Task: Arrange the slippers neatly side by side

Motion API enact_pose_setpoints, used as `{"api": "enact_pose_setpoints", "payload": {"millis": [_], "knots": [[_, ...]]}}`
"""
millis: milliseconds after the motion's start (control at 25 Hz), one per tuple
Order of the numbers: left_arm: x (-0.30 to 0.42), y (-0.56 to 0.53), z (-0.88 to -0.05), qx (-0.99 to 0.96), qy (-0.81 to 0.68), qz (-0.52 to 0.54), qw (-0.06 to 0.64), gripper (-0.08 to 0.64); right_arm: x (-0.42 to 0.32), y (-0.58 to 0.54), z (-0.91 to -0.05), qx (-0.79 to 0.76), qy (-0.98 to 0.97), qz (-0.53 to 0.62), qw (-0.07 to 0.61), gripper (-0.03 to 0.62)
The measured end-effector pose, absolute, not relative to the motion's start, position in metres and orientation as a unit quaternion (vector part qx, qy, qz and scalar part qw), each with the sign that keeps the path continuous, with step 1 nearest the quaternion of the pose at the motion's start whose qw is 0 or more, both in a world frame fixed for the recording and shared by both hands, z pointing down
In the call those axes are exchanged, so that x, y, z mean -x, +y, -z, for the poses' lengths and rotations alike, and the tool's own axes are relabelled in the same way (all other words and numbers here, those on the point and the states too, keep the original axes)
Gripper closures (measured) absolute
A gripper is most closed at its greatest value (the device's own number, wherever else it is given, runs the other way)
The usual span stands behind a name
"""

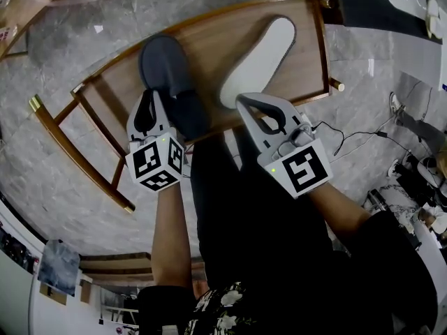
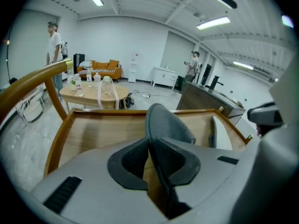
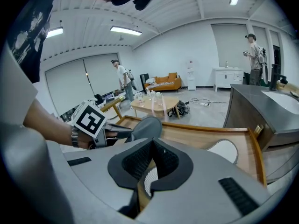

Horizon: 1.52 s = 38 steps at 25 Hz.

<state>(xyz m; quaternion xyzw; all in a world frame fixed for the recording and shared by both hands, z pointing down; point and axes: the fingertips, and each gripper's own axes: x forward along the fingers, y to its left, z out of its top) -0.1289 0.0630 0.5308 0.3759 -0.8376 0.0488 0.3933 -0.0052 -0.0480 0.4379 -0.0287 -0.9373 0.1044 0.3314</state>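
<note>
A dark grey slipper [image 1: 164, 65] and a white slipper [image 1: 262, 51] lie on a wooden table top with a raised rim [image 1: 209, 37]. The grey one is at the left and the white one at the right, and their far ends fan apart. My left gripper [image 1: 149, 94] is at the grey slipper's near end. In the left gripper view the grey slipper [image 2: 166, 120] has its rim pinched between that gripper's [image 2: 150, 143] pads. My right gripper [image 1: 243, 100] has its jaws shut, with the tips against the white slipper's near end. In the right gripper view the white slipper [image 3: 226, 150] lies beyond that gripper [image 3: 152, 148].
The table's wooden side frame with brass-tipped ends [image 1: 77, 155] sticks out at the left. A cable [image 1: 356, 135] runs over the marble floor at the right. In the background stand a round wooden table [image 2: 93, 94], a dark counter [image 2: 210, 99] and standing people [image 2: 55, 45].
</note>
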Motion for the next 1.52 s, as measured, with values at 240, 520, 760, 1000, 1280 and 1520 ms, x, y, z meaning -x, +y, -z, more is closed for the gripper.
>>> {"api": "enact_pose_setpoints", "payload": {"millis": [240,520,760,1000,1280,1520], "knots": [[0.129,0.07,-0.542,-0.368,-0.835,-0.096,0.398,0.512,0.009,-0.046,-0.445,0.026,-0.936,-0.109,0.333,0.595],[0.131,0.071,-0.52,-0.371,-0.845,-0.101,0.372,0.476,0.004,-0.049,-0.451,0.022,-0.934,-0.11,0.34,0.595],[0.113,0.03,-0.49,-0.442,-0.823,-0.124,0.334,0.456,0.004,-0.057,-0.455,0.015,-0.935,-0.11,0.337,0.595],[0.082,-0.022,-0.48,-0.511,-0.783,-0.116,0.336,0.41,-0.005,-0.086,-0.467,-0.011,-0.932,-0.107,0.345,0.595],[0.043,-0.058,-0.498,-0.548,-0.738,-0.12,0.376,0.393,-0.029,-0.117,-0.491,-0.023,-0.916,-0.108,0.384,0.595],[0.024,-0.076,-0.52,-0.56,-0.694,-0.092,0.443,0.357,-0.043,-0.124,-0.517,-0.006,-0.901,-0.117,0.418,0.595]]}}
